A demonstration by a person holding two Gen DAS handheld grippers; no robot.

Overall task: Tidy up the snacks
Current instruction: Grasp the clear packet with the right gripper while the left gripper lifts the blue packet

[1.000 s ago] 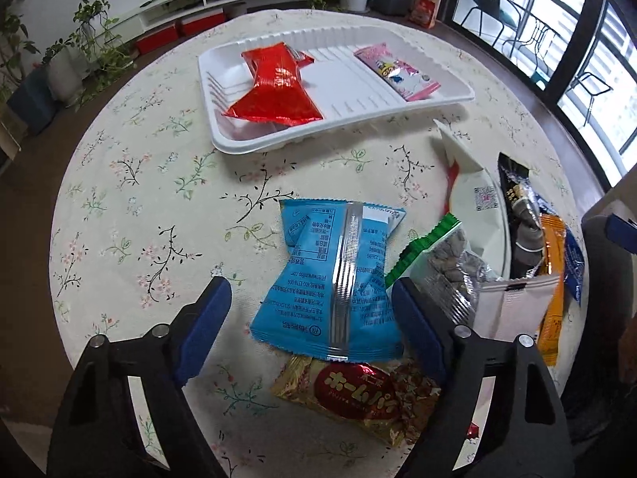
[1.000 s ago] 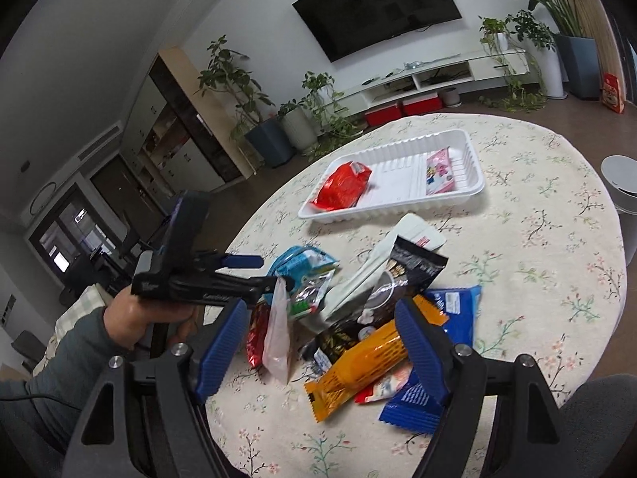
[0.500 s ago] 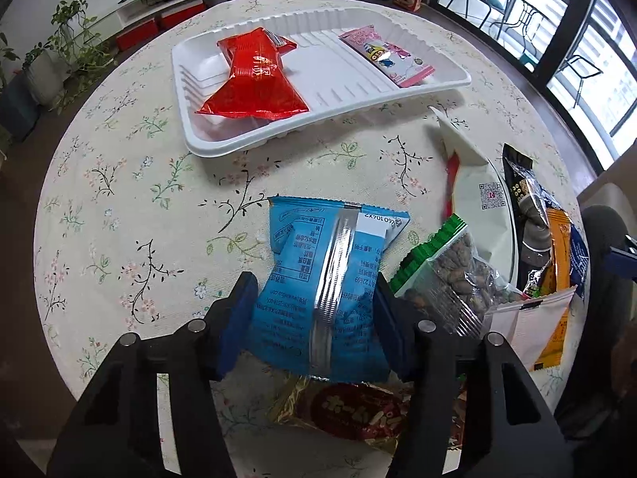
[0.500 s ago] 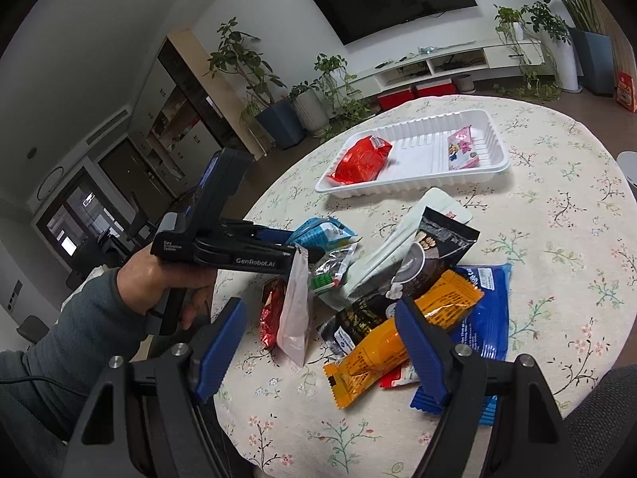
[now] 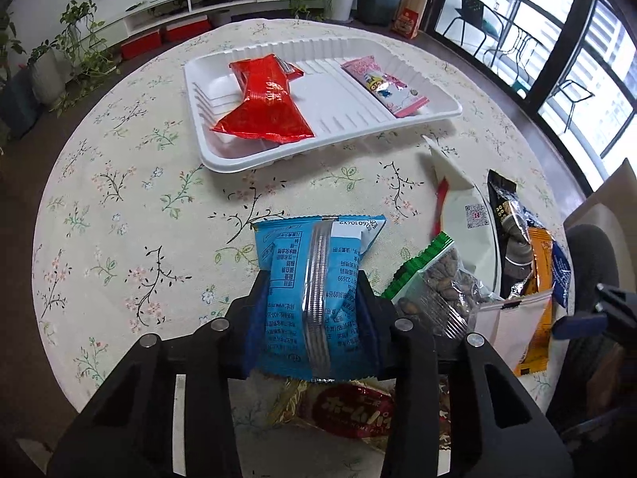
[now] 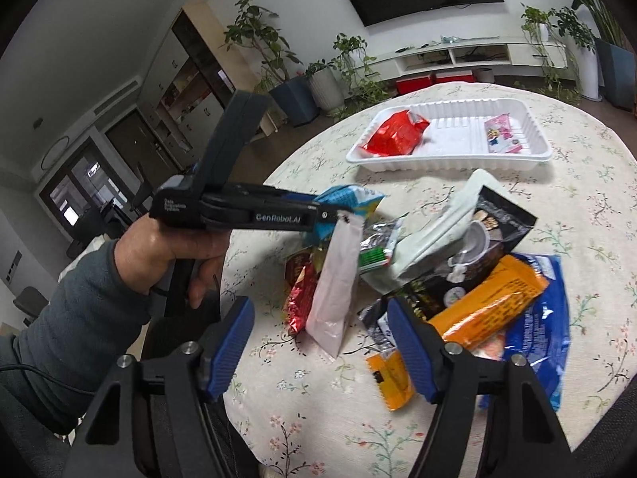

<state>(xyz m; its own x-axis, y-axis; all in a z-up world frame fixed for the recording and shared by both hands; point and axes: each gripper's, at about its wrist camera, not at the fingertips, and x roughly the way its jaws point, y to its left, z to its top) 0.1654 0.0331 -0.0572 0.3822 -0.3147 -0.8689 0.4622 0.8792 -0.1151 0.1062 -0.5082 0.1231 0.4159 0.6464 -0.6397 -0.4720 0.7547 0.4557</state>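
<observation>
My left gripper is shut on a light blue snack bag, squeezing its lower half and holding it off the table; the bag also shows in the right wrist view. A white tray at the far side holds a red bag and a pink packet. My right gripper is open and empty above the near table edge, next to the snack pile: a white pouch, an orange bar, a blue bag.
A nut bag with a green top, a white packet, a black bag and a gold-red packet lie at the right and near side. The round table has a floral cloth. A chair stands at the right.
My left gripper closed from wide open onto the light blue bag and lifted it. The right gripper rose and drew back a little, staying open.
</observation>
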